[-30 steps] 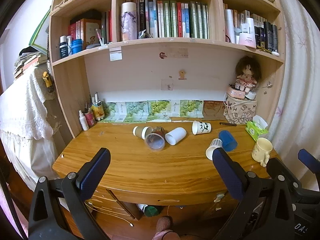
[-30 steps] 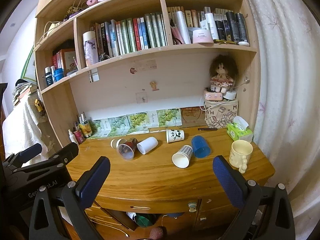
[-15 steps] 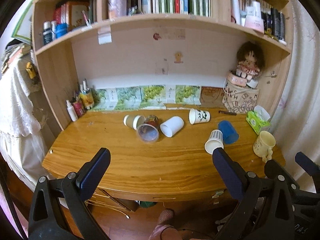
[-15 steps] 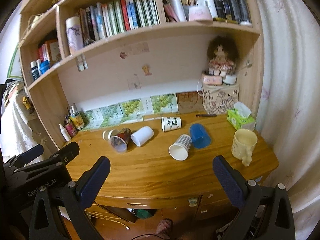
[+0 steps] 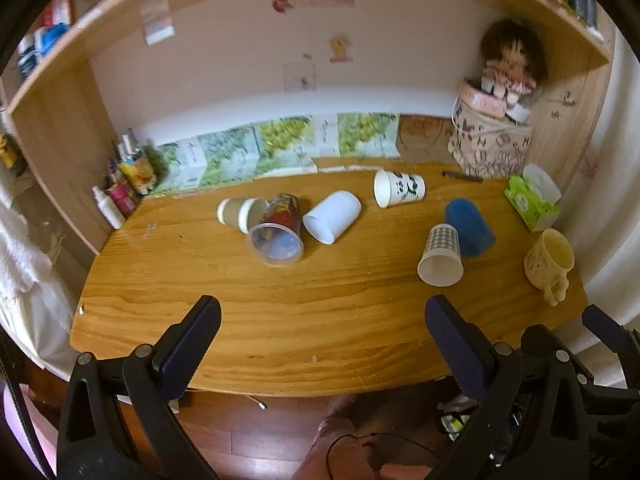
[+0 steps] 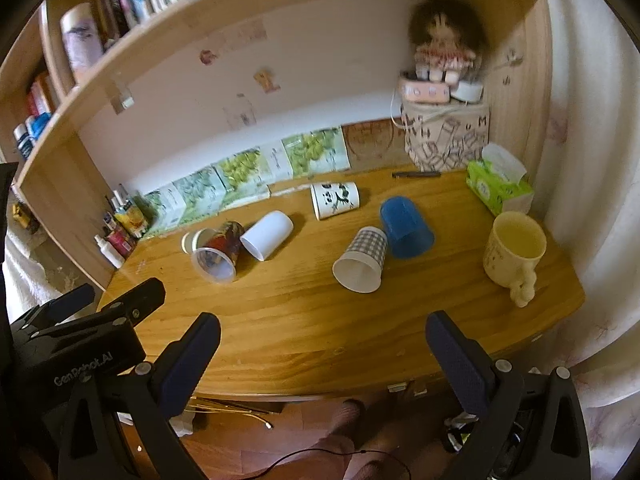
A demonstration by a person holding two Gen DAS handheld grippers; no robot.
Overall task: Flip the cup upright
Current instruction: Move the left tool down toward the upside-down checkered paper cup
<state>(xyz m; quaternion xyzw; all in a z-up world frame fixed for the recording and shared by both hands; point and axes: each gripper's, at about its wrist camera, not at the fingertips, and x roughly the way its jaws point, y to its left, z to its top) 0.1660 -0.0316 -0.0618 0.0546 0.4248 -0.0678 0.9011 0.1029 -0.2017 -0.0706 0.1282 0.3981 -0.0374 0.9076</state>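
wooden desk (image 5: 280,320) front edge bare beneath both spread grippers.

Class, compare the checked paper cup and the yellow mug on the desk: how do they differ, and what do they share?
The checked paper cup lies on its side, mouth toward the camera; the yellow mug stands upright. The mug has a handle; the paper cup has none. The cup leans against the blue cup; the mug stands apart. Both rest on the wooden desk.

My left gripper (image 5: 322,334) and right gripper (image 6: 323,352) hang side by side in the air, each with jaws spread wide and nothing between the blue pads, both pointing forward and slightly downward.
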